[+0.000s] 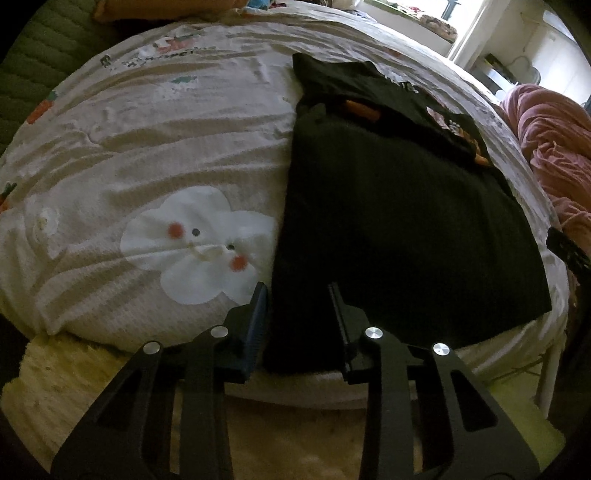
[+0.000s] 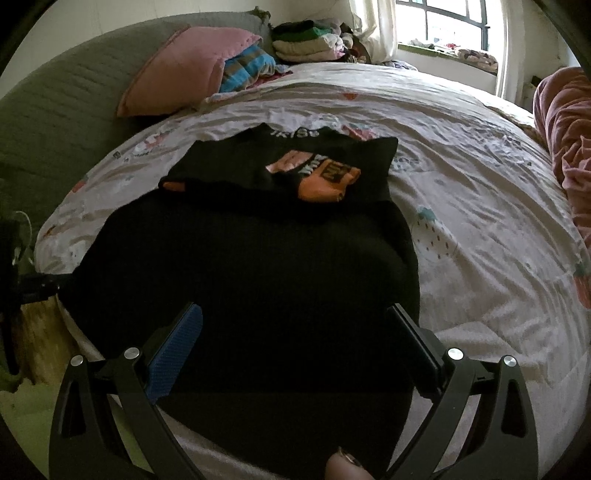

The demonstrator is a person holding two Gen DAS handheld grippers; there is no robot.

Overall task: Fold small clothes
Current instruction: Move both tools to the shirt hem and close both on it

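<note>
A wrinkled pale bedsheet (image 1: pixel 147 155) printed with a white cartoon cloud face (image 1: pixel 199 243) covers the bed. At its near edge, the left gripper (image 1: pixel 299 295) has its jaws narrowed, not clamped, around the near-left corner of a black T-shirt (image 1: pixel 388 221). The shirt lies flat, partly folded, orange print (image 2: pixel 325 181) showing at its far end. The right gripper (image 2: pixel 295 332) stands wide over the shirt's near hem, gripping nothing. Pink bedding (image 2: pixel 569 147) sits far right.

A bed with a pale cartoon-print sheet (image 2: pixel 480 206) fills both frames. A grey-green headboard (image 2: pixel 55 110) curves at upper left; a bright barred window (image 2: pixel 454 22) glows upper right; pale rug (image 1: pixel 92 376) lower left.
</note>
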